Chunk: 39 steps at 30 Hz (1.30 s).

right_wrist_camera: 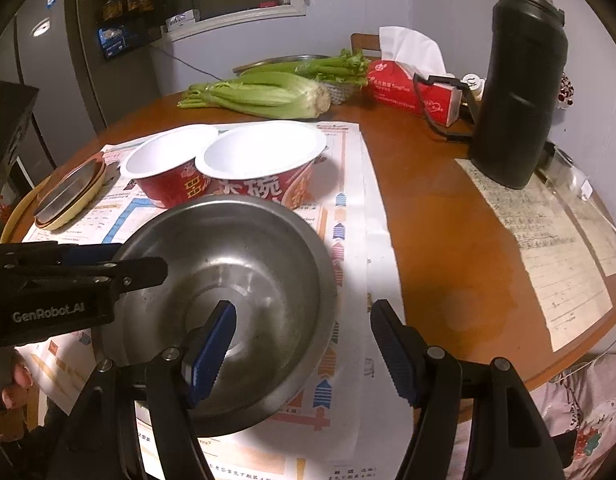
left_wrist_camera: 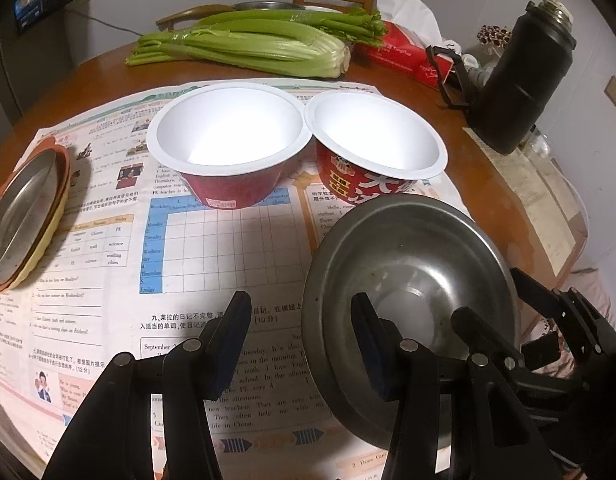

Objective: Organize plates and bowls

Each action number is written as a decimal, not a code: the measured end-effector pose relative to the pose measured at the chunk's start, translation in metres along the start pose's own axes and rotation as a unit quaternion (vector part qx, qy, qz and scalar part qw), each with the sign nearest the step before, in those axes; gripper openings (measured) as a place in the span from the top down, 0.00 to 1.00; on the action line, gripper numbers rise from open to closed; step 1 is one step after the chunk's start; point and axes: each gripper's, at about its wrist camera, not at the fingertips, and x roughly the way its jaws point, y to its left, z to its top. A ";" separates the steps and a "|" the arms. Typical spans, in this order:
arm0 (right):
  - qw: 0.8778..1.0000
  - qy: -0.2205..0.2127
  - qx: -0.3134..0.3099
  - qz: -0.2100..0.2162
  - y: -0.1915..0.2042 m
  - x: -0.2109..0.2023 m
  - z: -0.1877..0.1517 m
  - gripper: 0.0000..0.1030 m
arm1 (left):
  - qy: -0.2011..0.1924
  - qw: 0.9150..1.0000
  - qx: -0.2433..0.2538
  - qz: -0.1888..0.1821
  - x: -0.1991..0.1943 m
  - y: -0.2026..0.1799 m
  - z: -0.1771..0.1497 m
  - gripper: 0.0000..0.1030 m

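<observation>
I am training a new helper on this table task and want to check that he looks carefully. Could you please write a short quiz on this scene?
1. Multiple choice: how many red paper bowls stand on the newspaper? A) one B) two C) three
2. True or false: the black flask lies on its side.
3. Fill in: the jaws of the left gripper and of the right gripper are open, each with one finger inside and one outside the rim of the ____ bowl.

Key
1. B
2. False: the black flask stands upright.
3. steel, the steel bowl
</observation>
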 end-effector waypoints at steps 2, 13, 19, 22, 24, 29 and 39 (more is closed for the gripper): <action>1.000 0.000 -0.004 0.003 0.003 0.000 0.000 0.33 | 0.002 1.000 0.000 0.001 0.004 -0.001 0.001 0.48; 0.999 0.000 -0.036 0.010 0.025 0.002 -0.003 0.33 | 0.009 1.000 -0.002 -0.021 0.015 -0.004 0.004 0.56; 0.999 -0.005 -0.044 0.012 0.035 -0.003 -0.002 0.31 | 0.011 1.000 0.003 -0.024 0.015 -0.008 0.002 0.61; 0.999 -0.002 -0.045 0.016 0.039 -0.003 -0.001 0.31 | 0.012 1.000 -0.006 -0.026 0.012 -0.002 0.001 0.61; 0.999 -0.005 -0.048 0.017 0.042 -0.004 0.001 0.31 | 0.008 1.000 -0.009 -0.028 0.007 0.003 -0.001 0.61; 0.998 -0.015 -0.062 0.023 0.060 -0.013 0.005 0.31 | -0.006 0.999 -0.024 -0.027 -0.008 0.018 -0.004 0.61; 0.995 -0.032 -0.083 0.041 0.095 -0.029 0.014 0.31 | -0.048 0.998 -0.044 -0.020 -0.050 0.050 -0.012 0.60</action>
